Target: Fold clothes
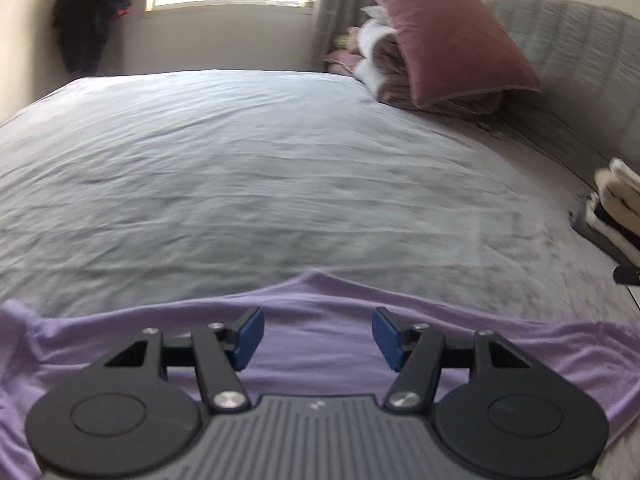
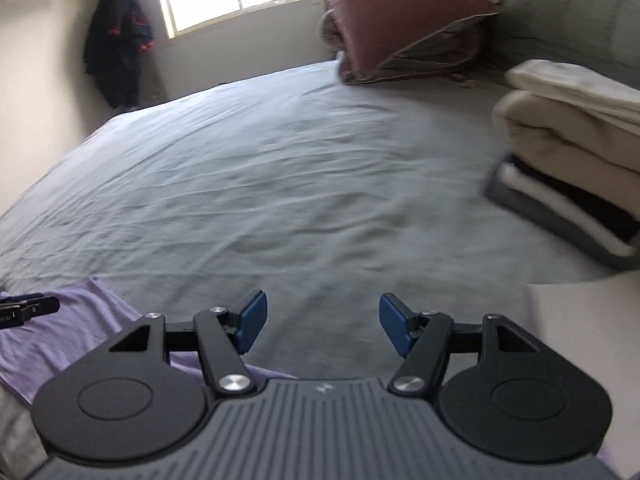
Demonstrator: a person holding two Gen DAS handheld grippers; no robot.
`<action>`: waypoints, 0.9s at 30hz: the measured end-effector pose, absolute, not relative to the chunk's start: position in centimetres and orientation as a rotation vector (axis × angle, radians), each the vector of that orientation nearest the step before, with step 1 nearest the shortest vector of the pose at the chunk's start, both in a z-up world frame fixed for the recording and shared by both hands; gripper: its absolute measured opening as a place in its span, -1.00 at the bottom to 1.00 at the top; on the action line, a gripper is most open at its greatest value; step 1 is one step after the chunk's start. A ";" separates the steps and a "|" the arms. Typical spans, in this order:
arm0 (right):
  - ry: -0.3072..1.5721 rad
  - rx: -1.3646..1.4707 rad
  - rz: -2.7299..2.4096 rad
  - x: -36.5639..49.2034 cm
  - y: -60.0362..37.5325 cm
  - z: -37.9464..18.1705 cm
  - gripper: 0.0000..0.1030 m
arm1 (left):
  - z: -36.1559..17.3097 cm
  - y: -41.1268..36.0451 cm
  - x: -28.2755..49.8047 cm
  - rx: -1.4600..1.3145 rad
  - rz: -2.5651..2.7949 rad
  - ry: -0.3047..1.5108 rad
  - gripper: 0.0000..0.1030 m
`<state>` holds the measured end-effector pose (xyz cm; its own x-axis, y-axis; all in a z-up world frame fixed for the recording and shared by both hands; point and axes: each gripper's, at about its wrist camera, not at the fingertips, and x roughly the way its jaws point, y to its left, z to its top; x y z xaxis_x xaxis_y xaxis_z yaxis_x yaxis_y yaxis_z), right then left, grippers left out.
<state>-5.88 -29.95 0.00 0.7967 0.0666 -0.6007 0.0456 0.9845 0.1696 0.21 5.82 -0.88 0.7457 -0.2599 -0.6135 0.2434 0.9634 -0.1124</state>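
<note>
A lilac garment [image 1: 120,316] lies spread flat at the near edge of the grey bed sheet [image 1: 280,160]. My left gripper [image 1: 318,328] hovers over it, blue pads wide apart with only cloth showing below them. My right gripper [image 2: 323,316] is open over bare sheet, with nothing between its fingers. In the right wrist view the lilac garment [image 2: 80,320] lies to the lower left. A black gripper tip [image 2: 24,308] reaches over it from the left edge.
A stack of folded clothes [image 2: 568,160] sits on the right side of the bed. A pink pillow [image 1: 448,36] leans on folded bedding at the far right. A dark jacket [image 2: 120,40] hangs by the window. A pale flat object [image 2: 580,320] lies near right.
</note>
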 end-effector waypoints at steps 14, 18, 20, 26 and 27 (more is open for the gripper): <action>0.589 0.309 -0.207 -15.6 -40.6 0.0 0.26 | 0.0 -0.9 -3.7 0.139 -0.547 0.630 0.22; 0.613 0.353 -0.209 -16.3 -41.3 -0.8 -0.14 | 0.0 -2.6 -4.5 0.171 -0.609 0.615 0.23; 0.635 0.363 -0.204 -16.2 -41.3 -1.2 -0.21 | -0.1 -3.2 -4.7 0.180 -0.632 0.612 0.23; 0.686 0.326 -0.179 -15.8 -40.2 -2.2 -0.70 | -0.2 -3.7 -5.0 0.192 -0.651 0.611 0.23; 0.686 0.315 -0.182 -15.7 -40.0 -2.1 -0.91 | -0.1 -3.6 -5.0 0.191 -0.651 0.612 0.23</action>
<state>-15.72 -40.05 -2.13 0.7607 -0.0612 -0.6462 0.2668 0.9371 0.2252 -5.01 -3.62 -0.13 0.6277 -0.5101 -0.5881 0.6188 0.7853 -0.0207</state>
